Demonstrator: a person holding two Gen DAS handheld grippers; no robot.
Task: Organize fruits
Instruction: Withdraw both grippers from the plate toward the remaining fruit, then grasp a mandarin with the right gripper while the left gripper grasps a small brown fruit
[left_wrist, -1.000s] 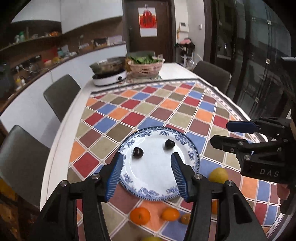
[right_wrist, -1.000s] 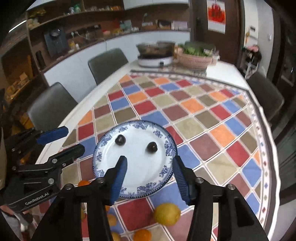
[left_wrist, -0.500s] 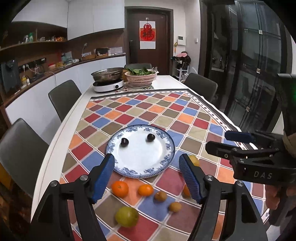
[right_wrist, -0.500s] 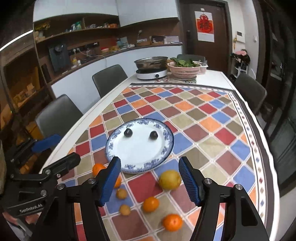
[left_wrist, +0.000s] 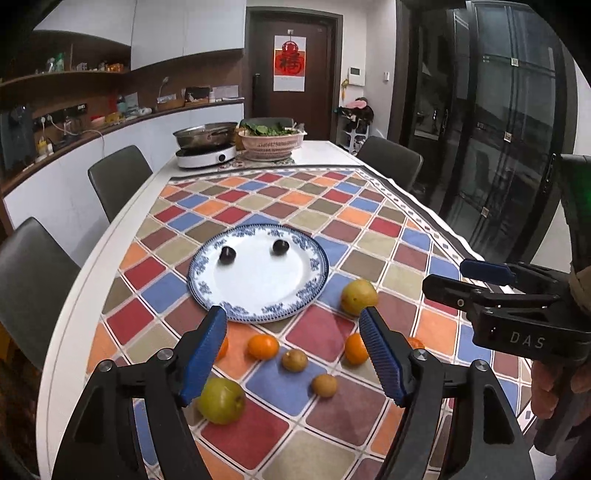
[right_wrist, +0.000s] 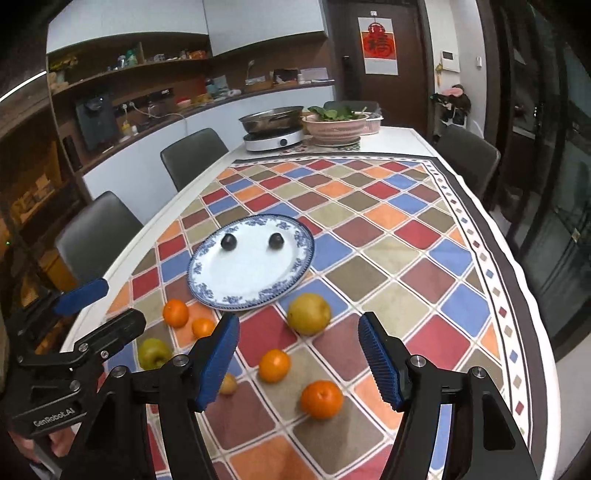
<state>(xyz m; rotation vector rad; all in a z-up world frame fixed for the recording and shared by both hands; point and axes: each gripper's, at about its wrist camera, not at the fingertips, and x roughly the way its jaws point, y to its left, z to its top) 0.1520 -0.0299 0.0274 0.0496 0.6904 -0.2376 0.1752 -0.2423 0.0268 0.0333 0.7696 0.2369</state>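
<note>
We hold the left gripper (left_wrist: 291, 354) and right gripper (right_wrist: 299, 358) over a checkered tablecloth (right_wrist: 406, 236), both released with nothing between their blue pads. The fruits are round, so no long axis shows. Oranges (right_wrist: 274, 365), a yellow pear (right_wrist: 308, 314) and a green apple (left_wrist: 221, 400) lie scattered just below the fingertips. Beyond them sits the plate (left_wrist: 258, 291), bearing two dark fruits (left_wrist: 227, 255).

White "DAS" lettering on the black body of the right tongs (left_wrist: 487, 275), "GenRobot.AI" on the body of the left tongs (right_wrist: 99, 306), a red paper sign (left_wrist: 290, 62) with one Chinese character on the dark door (left_wrist: 314, 110)
</note>
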